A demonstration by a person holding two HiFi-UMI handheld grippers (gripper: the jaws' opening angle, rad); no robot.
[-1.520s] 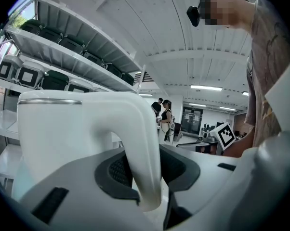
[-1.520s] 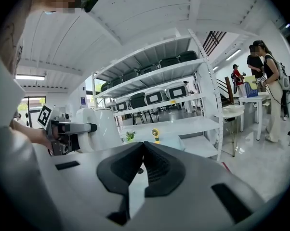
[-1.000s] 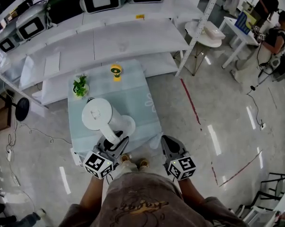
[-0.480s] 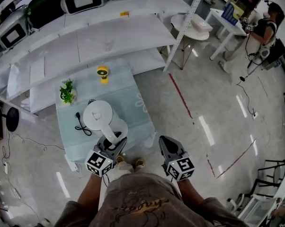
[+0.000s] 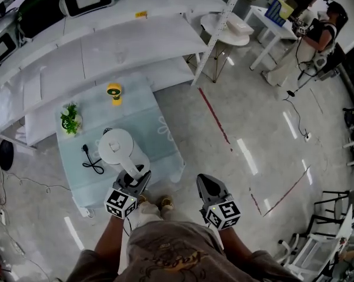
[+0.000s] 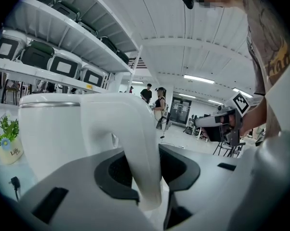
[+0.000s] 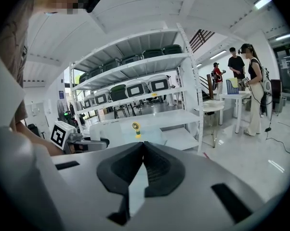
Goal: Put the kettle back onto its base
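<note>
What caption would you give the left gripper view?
Left gripper holding the white kettle by its handle.

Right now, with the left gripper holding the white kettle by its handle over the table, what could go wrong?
1. The left gripper grips only the slim handle of the kettle, so the body may swing or tilt.
2. I cannot see the base, perhaps hidden beneath the kettle, so it may land off centre.
3. The loose power cord lies close beside it on the table and may get trapped underneath.
</note>
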